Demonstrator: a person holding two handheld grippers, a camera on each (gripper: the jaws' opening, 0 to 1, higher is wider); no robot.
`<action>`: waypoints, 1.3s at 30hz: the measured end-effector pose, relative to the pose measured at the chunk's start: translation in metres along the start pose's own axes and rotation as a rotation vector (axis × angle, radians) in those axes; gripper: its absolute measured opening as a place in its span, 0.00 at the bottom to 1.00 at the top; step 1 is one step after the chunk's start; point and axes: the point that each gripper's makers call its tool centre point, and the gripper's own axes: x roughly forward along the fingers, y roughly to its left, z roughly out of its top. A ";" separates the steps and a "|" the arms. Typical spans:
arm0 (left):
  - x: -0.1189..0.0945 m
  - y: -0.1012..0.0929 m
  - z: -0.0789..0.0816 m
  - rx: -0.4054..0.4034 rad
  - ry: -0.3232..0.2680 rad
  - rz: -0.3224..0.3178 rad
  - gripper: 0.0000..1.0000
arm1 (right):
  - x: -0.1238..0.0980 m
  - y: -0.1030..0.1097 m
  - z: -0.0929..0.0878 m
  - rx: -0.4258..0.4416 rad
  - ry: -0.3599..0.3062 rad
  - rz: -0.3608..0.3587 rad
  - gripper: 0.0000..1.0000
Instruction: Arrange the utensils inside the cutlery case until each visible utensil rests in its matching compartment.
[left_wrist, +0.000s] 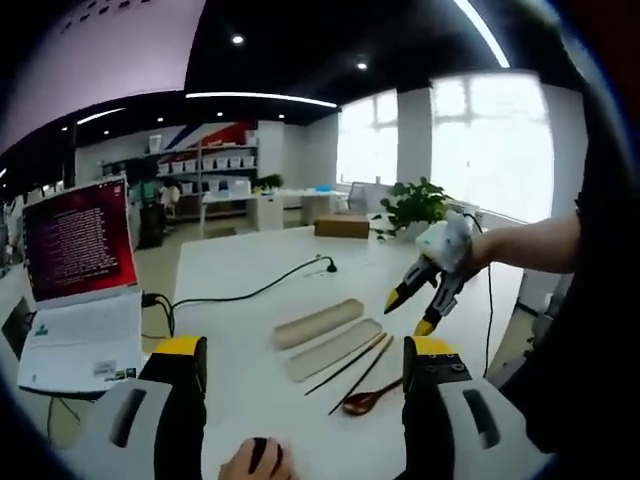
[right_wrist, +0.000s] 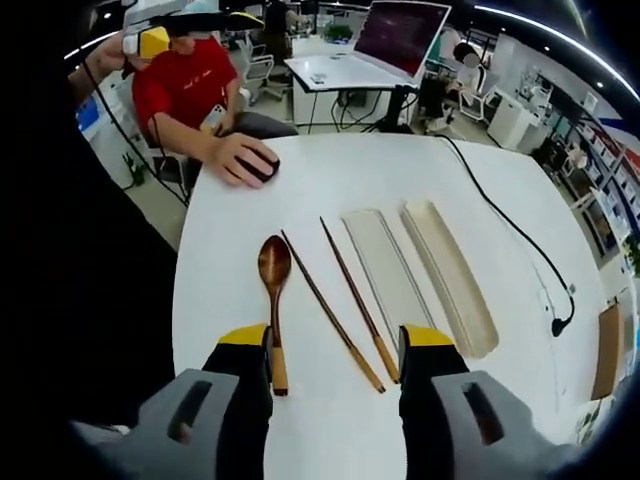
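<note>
Two thin chopsticks and a spoon look light, stiff; best pinched mid-stick. Both grippers are held open, empty.

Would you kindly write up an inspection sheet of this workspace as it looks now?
Surface: white table, mostly bare.
Job's things: wooden spoon and two chopsticks lie on the table beside two beige case halves, which hold nothing.
Clutter: a person's hand on a mouse.
Grippers: left gripper open; right gripper open, both holding nothing.
Cables: black cable crosses the table.
Surroundings: laptop, potted plant, shelves.
</note>
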 end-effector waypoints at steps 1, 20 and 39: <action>0.000 0.001 0.000 0.000 0.000 0.002 0.82 | 0.001 0.000 -0.001 0.001 0.004 0.000 0.48; 0.006 0.002 -0.006 -0.017 0.006 -0.010 0.82 | 0.012 -0.001 -0.012 0.015 0.033 0.020 0.48; 0.012 0.007 -0.004 -0.008 0.012 -0.002 0.82 | 0.026 -0.003 -0.023 -0.002 0.085 0.069 0.46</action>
